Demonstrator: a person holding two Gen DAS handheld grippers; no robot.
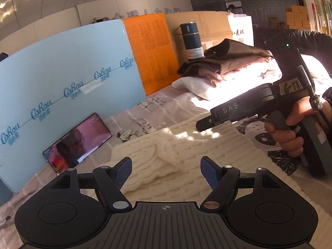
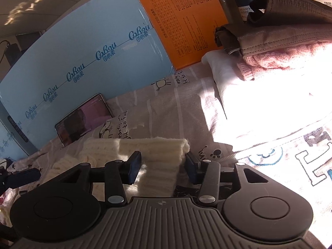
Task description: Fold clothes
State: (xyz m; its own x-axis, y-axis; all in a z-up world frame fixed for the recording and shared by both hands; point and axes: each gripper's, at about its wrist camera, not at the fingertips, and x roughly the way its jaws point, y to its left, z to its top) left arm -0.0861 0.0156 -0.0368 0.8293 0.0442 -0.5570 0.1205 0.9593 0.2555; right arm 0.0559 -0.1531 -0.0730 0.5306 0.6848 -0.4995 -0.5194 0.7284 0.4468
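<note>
Now a soft cream sweater (image 1: 176, 145) lies mid-frame on the bed sheet (image 1: 164, 101).
At lower left the left gripper (image 1: 166, 173) hovers over it, fingers wide apart and empty. Further right, the right gripper (image 2: 164, 166) has a folded knit edge between its half-open fingers; a squeeze I cannot tell. The knit looks light, floppy and stretchy, so grab a thick folded edge.

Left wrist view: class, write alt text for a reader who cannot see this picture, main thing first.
The open left gripper hovers over a cream knitted sweater spread on a printed bedsheet, nothing between its fingers. At right, a hand holds the right gripper at the sweater's far edge. Behind lie a phone, a stack of folded clothes and boxes.
</note>
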